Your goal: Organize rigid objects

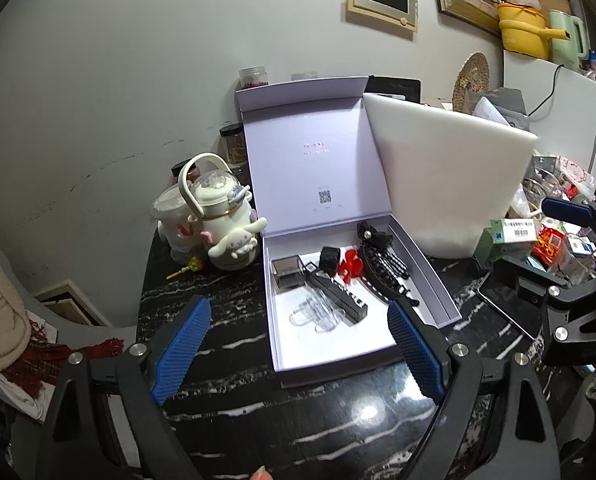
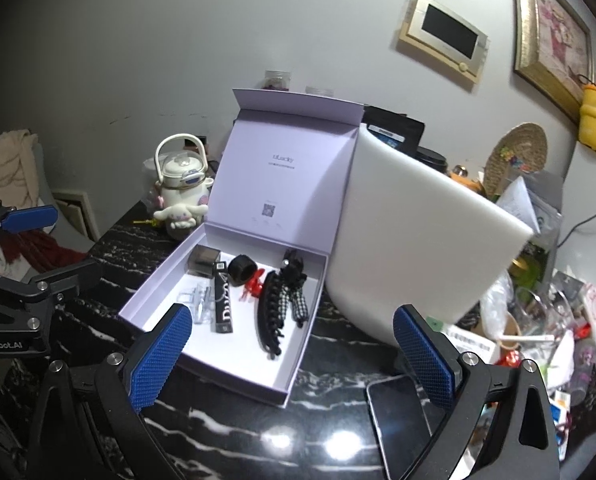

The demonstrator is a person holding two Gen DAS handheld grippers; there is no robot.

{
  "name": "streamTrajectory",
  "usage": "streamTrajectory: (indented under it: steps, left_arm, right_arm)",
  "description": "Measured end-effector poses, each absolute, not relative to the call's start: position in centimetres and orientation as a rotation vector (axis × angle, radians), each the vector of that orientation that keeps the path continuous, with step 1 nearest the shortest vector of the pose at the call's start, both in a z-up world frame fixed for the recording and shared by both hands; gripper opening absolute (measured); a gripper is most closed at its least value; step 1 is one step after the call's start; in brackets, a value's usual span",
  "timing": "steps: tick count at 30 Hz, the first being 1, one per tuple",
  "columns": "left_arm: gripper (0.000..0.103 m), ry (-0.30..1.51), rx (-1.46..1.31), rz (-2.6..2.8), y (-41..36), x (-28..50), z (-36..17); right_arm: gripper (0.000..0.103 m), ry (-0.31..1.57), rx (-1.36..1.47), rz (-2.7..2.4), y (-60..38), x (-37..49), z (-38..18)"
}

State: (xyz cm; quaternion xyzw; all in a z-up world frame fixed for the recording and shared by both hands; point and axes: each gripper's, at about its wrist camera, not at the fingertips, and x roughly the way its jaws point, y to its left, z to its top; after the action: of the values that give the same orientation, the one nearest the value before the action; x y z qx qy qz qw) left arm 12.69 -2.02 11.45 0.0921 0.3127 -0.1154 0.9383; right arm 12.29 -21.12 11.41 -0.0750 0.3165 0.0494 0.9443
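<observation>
An open lilac gift box (image 1: 437,276) lies on the black marbled table with its lid standing up. Inside it are a small grey case (image 1: 288,274), a black ring-shaped piece (image 1: 329,258), a red clip (image 1: 349,266), a long black claw clip (image 1: 377,278), a black tube box (image 1: 337,292) and clear clips (image 1: 317,314). My left gripper (image 1: 298,346) hovers open over the box's near end, nothing between its pads. My right gripper (image 2: 294,356) is open above the box's near right corner (image 2: 286,392), also holding nothing. The claw clip (image 2: 272,316) and a gingham bow (image 2: 294,292) lie just ahead of it.
A white cartoon-dog bottle (image 1: 226,224) stands left of the box. A white foam board (image 1: 449,168) leans at its right. A phone (image 2: 401,420) lies face up by my right gripper. Cluttered packets and glasses (image 2: 537,320) fill the table's right side.
</observation>
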Motion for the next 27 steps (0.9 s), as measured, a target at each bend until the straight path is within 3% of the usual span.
streamTrajectory:
  steps: [27]
  left_arm:
    - [0.091, 0.712, 0.163, -0.22, -1.6, 5.5, 8.2]
  right_arm:
    - [0.102, 0.695, -0.124, 0.123, -20.2, 4.6, 8.8]
